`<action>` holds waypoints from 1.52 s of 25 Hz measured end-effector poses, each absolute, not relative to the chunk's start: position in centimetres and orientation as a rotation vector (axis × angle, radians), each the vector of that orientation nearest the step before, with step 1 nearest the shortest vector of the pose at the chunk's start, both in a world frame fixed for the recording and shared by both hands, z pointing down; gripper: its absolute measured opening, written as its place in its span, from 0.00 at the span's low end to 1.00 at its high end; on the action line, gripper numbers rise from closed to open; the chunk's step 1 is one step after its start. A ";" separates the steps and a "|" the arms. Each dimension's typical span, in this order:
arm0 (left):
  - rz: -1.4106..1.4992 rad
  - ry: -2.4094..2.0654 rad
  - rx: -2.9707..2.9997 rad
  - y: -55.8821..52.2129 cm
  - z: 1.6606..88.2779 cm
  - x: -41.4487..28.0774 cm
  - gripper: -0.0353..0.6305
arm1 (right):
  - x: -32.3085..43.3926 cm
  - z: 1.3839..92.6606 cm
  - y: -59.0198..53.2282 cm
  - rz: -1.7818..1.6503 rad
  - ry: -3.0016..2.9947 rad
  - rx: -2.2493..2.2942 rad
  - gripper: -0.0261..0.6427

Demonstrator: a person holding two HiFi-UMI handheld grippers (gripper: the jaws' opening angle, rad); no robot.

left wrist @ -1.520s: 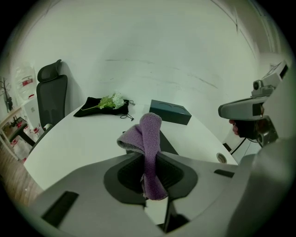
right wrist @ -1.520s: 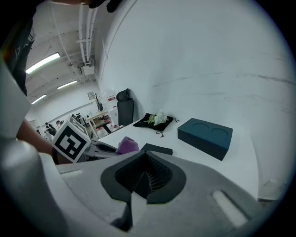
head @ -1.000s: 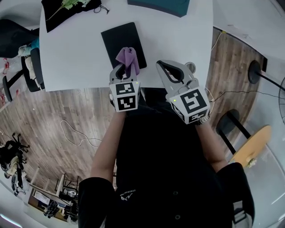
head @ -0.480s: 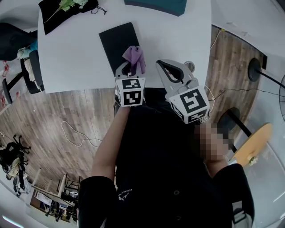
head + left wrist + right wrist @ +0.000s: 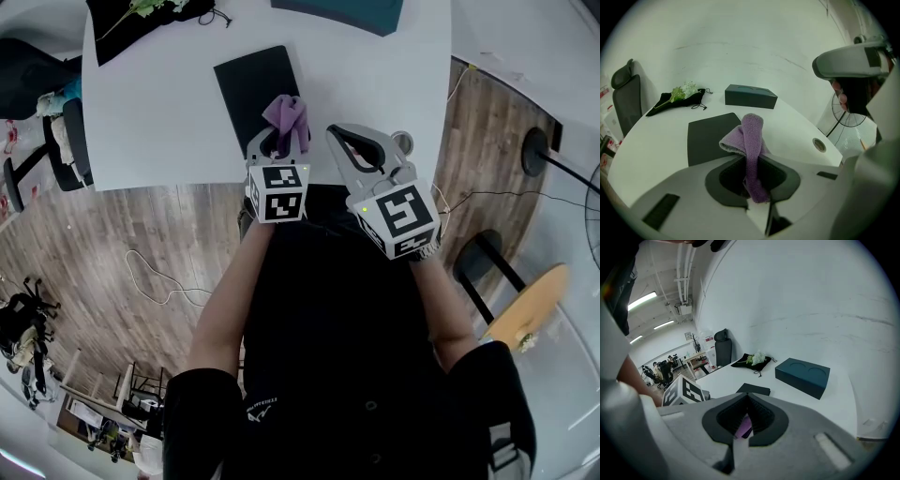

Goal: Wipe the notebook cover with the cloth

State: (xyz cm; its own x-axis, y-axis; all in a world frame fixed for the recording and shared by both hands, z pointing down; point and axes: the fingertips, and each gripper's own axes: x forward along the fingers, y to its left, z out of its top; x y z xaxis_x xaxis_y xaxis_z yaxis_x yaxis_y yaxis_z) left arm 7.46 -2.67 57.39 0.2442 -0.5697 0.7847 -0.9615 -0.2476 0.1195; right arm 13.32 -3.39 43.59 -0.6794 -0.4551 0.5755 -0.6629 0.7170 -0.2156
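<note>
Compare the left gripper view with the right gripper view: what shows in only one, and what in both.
Left gripper view only: a round grommet and a fan. Right gripper view only: a marker cube and an office with desks. Both: the notebook, the teal box, the black pouch, the white table and the purple cloth, though the right shows just a sliver.
</note>
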 end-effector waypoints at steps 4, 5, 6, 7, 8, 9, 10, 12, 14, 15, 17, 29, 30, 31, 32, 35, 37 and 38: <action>0.822 -1.404 1.898 -2.5 57.4 7.3 0.15 | 12.8 43.5 -3.6 0.556 -2.435 0.834 0.04; 0.820 -1.406 1.894 -2.4 57.4 7.1 0.15 | 12.6 43.5 -3.6 0.553 -2.435 0.830 0.04; 0.818 -1.407 1.890 -2.3 57.4 7.0 0.15 | 12.5 43.5 -3.7 0.551 -2.436 0.826 0.04; 0.815 -1.408 1.888 -2.3 57.4 6.8 0.15 | 12.3 43.4 -3.8 0.550 -2.437 0.823 0.04; 0.814 -1.408 1.887 -2.3 57.4 6.7 0.15 | 12.1 43.4 -3.8 0.550 -2.438 0.820 0.04; 0.812 -1.408 1.887 -2.3 57.4 6.6 0.15 | 11.8 43.3 -3.9 0.550 -2.439 0.816 0.04; 0.809 -1.408 1.887 -2.3 57.4 6.5 0.15 | 11.6 43.4 -4.0 0.548 -2.439 0.810 0.04; 0.801 -1.410 1.884 -2.3 57.4 6.2 0.15 | 11.1 43.6 -3.8 0.535 -2.436 0.792 0.04; 0.793 -1.416 1.877 -2.2 57.4 5.8 0.15 | 10.5 43.6 -3.6 0.524 -2.436 0.777 0.04; 0.790 -1.418 1.874 -2.1 57.4 5.6 0.15 | 10.3 43.5 -3.6 0.522 -2.437 0.774 0.04; 0.782 -1.417 1.870 -1.9 57.4 5.2 0.15 | 9.9 43.4 -3.5 0.520 -2.435 0.771 0.04; 0.766 -1.423 1.846 -1.2 57.5 2.7 0.15 | 7.0 43.2 -2.9 0.491 -2.451 0.738 0.04; 0.766 -1.425 1.844 -1.2 57.4 2.5 0.15 | 7.0 43.2 -2.9 0.485 -2.449 0.736 0.04; 0.765 -1.427 1.842 -1.1 57.3 2.4 0.15 | 7.0 43.2 -2.9 0.484 -2.447 0.736 0.04; 0.766 -1.427 1.841 -1.0 57.3 2.2 0.15 | 6.8 43.2 -2.9 0.490 -2.446 0.737 0.04; 0.770 -1.426 1.842 -0.9 57.4 1.6 0.15 | 6.2 43.2 -2.9 0.506 -2.447 0.739 0.04; 0.770 -1.426 1.840 -0.8 57.5 1.4 0.15 | 6.0 43.3 -2.9 0.505 -2.448 0.738 0.04; 0.770 -1.426 1.838 -0.8 57.4 1.4 0.15 | 6.0 43.2 -2.9 0.503 -2.448 0.737 0.04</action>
